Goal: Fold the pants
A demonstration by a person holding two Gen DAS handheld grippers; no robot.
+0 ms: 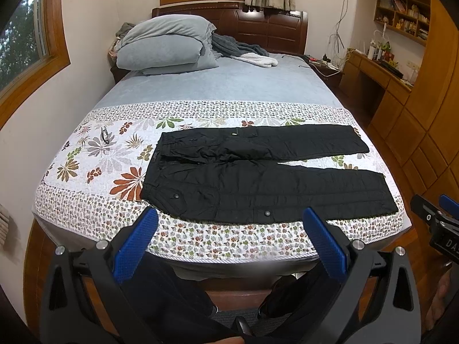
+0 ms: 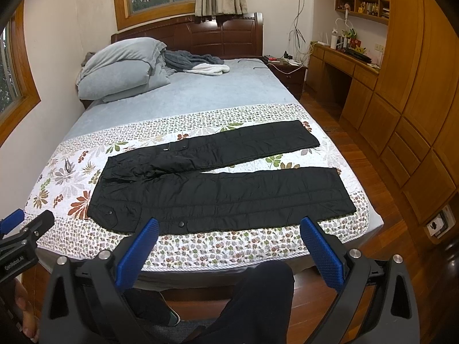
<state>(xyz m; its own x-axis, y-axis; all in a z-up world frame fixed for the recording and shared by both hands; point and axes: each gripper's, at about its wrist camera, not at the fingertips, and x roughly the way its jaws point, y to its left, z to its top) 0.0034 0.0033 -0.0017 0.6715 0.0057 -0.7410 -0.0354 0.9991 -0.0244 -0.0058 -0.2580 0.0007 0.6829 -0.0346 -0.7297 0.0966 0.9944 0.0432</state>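
Black pants (image 1: 258,172) lie flat on the floral quilt (image 1: 94,160) at the foot of the bed, waistband to the left, both legs spread apart and pointing right. In the right wrist view the same pants (image 2: 218,189) fill the quilt's middle. My left gripper (image 1: 229,215) hangs open over the bed's near edge, its blue pads wide apart, just short of the near leg. My right gripper (image 2: 229,225) is open too, at the same near edge, holding nothing. Each gripper shows at the other view's side.
Folded grey bedding (image 1: 163,46) and a dark blanket (image 1: 238,48) sit at the headboard end. Glasses (image 1: 104,135) lie on the quilt left of the pants. A wooden desk (image 2: 344,63) and wardrobe (image 2: 416,114) line the right wall. A person's legs (image 2: 258,301) stand below the bed edge.
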